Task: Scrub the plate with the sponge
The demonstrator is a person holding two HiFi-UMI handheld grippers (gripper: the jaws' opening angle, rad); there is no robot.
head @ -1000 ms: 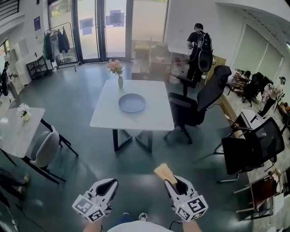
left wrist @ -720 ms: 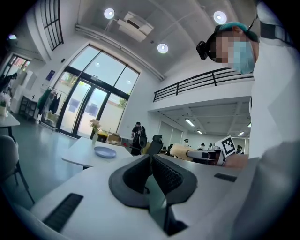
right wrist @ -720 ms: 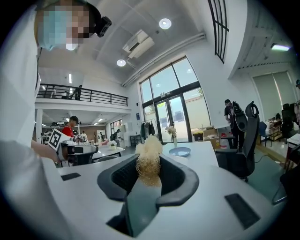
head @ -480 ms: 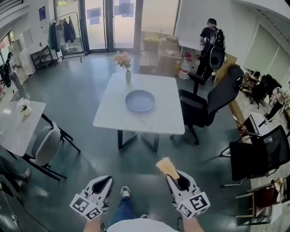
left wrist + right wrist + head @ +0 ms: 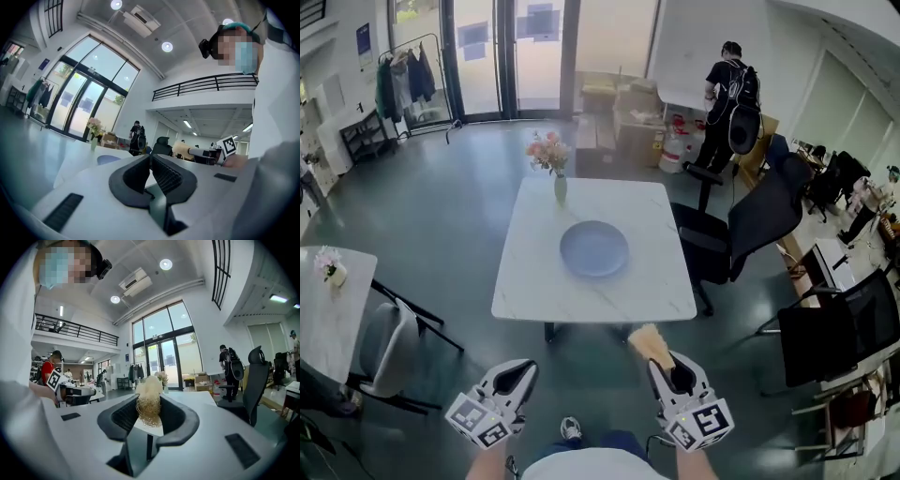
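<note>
Plate [image 5: 594, 248] first: where is it?

It lies flat near the middle of the white counter [image 5: 534, 281], a round blue-grey dish with nothing on it.

And the sponge?

The sponge [image 5: 644, 342], a pale yellow fibrous pad, is clamped between the jaws of the right gripper [image 5: 662, 367]. It sticks out forward, off the counter's near edge and well apart from the plate.

What about the other hand?

The left gripper [image 5: 521, 377] is clenched on nothing, its jaws pressed together. It is also off the counter's near edge, to the left of the right gripper.

Anything else at the counter?

A vase of pink flowers [image 5: 558, 183] stands at its far edge. A black office chair [image 5: 741, 225] sits just off its right side.
</note>
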